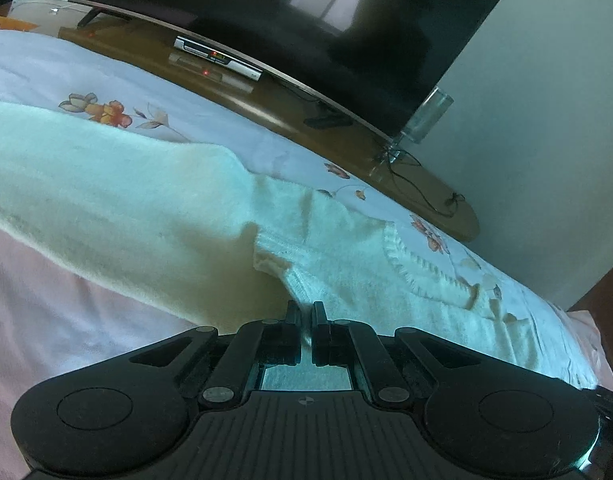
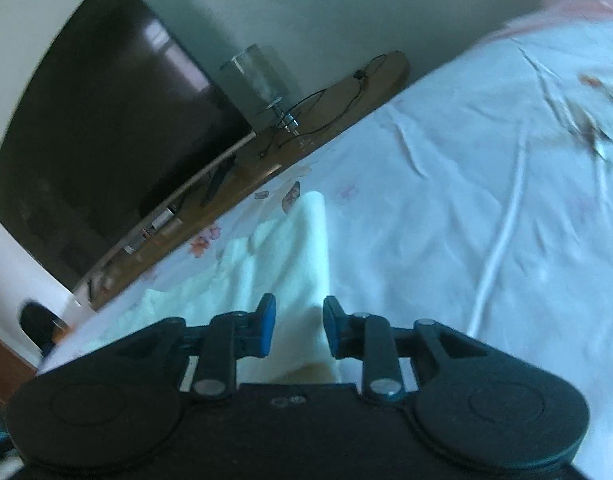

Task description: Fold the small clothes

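The left claw point(image 1: 305, 320) is pressed together, pinching an edge of the sweater point(image 1: 146, 208): a strip of white knit runs up through the narrow slit between its black fingers point(image 1: 292, 312), and more of the knit shows through the opening in the claw's body below. From that pinch the sweater spreads away and to the left across the bed point(image 1: 66, 68), a fuzzy cream-white garment with a ribbed hem just ahead of the fingertips and a braided trim off to the right. Its bulk lies in front of the claw and leftward, resting on the floral sheet.

The right claw point(image 2: 298, 312) is spread, its blue pads point(image 2: 268, 320) standing apart. A fold of the same sweater point(image 2: 290, 240) rises between them, closer to the left pad; the pads do not press on it, though the picture is blurred and fine contact is hard to judge. The knit runs forward and leftward from the claw, ending in a raised corner. To the right the sheet point(image 2: 466, 200) lies wrinkled and bare, with a white cord point(image 2: 502, 248) across it.

Beyond the bed's far edge runs a wooden table point(image 1: 426, 184) with a black cable point(image 1: 422, 184) on it. A set-top box point(image 1: 218, 58) with red lights sits under the TV point(image 1: 306, 32), whose dark screen reflects a window. A glass lamp point(image 1: 430, 116) stands by the TV's corner, against the pale wall point(image 1: 546, 120).
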`<state>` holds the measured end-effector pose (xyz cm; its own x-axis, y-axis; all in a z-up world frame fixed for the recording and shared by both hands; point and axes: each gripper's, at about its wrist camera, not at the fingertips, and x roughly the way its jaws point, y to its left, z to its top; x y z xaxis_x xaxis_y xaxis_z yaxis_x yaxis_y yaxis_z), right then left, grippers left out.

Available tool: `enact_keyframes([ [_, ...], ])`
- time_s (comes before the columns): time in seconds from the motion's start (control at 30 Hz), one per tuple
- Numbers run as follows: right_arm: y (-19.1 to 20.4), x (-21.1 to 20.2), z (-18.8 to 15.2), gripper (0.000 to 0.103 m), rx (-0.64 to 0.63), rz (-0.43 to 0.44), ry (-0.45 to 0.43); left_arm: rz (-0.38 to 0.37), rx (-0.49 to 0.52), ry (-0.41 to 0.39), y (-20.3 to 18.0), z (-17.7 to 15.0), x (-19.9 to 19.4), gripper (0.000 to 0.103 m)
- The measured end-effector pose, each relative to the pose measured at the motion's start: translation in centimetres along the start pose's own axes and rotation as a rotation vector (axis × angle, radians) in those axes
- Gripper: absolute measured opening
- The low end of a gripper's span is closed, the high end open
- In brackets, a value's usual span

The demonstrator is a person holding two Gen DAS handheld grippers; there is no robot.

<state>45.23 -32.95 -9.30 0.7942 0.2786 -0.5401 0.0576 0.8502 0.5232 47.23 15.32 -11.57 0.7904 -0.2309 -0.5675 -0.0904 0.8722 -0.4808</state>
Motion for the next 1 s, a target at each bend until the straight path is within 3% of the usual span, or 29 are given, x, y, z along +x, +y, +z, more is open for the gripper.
enact_keyframes([
  [0.03, -0.1, 0.6, -0.2, 0.027, -0.012, -0.006, 0.022, 0.001, 0.008, 0.005, 0.0, -0.2, 0.0, 0.003],
  [0.1, 0.3, 2.0, -0.3, 0.012, -0.082, -0.063, 0.067, 0.011, 0.003, 0.000, 0.2, -0.4, -0.4, 0.003],
  [0.2, 0.3, 1.8, -0.5, 0.011, -0.129, -0.079, 0.067, 0.023, -0.018, -0.006, 1.2, -0.6, -1.4, 0.003],
  [0.3, 0.3, 1.4, -0.4, 0.017, -0.145, -0.091, 0.073, 0.023, -0.020, -0.006, 2.3, -0.6, -2.7, 0.003],
  [0.37, 0.2, 1.2, -0.1, 0.022, -0.153, -0.080, 0.088, 0.093, -0.025, -0.050, 3.1, -0.1, -3.8, 0.003],
  [0.47, 0.3, 0.0, 0.5, 0.026, -0.188, -0.078, 0.013, 0.084, -0.043, -0.142, 3.4, 1.2, -5.0, 0.002],
  [0.6, 0.2, 1.1, 1.8, 0.027, -0.193, -0.058, -0.025, 0.021, 0.085, -0.081, 0.6, 2.3, -2.7, 0.003],
  [0.7, 0.1, 2.8, 2.7, 0.040, -0.179, -0.050, -0.036, 0.034, 0.164, -0.021, -0.7, 2.8, -0.5, 0.003],
  [0.83, -0.3, 5.0, 3.9, 0.042, -0.164, -0.042, -0.030, 0.056, 0.197, 0.011, -0.9, 2.8, 1.3, 0.003],
  [0.87, -0.6, 5.6, 4.2, 0.038, -0.149, -0.031, -0.022, 0.056, 0.194, 0.021, -0.7, 2.6, 1.6, 0.002],
  [0.93, -1.0, 6.6, 4.7, 0.014, -0.133, -0.011, 0.018, 0.057, 0.199, 0.012, -0.7, 2.1, 1.8, 0.002],
  [1.0, -1.1, 7.2, 4.6, 0.007, -0.159, -0.040, 0.045, 0.074, 0.219, 0.005, -0.9, 1.8, 1.8, 0.002],
])
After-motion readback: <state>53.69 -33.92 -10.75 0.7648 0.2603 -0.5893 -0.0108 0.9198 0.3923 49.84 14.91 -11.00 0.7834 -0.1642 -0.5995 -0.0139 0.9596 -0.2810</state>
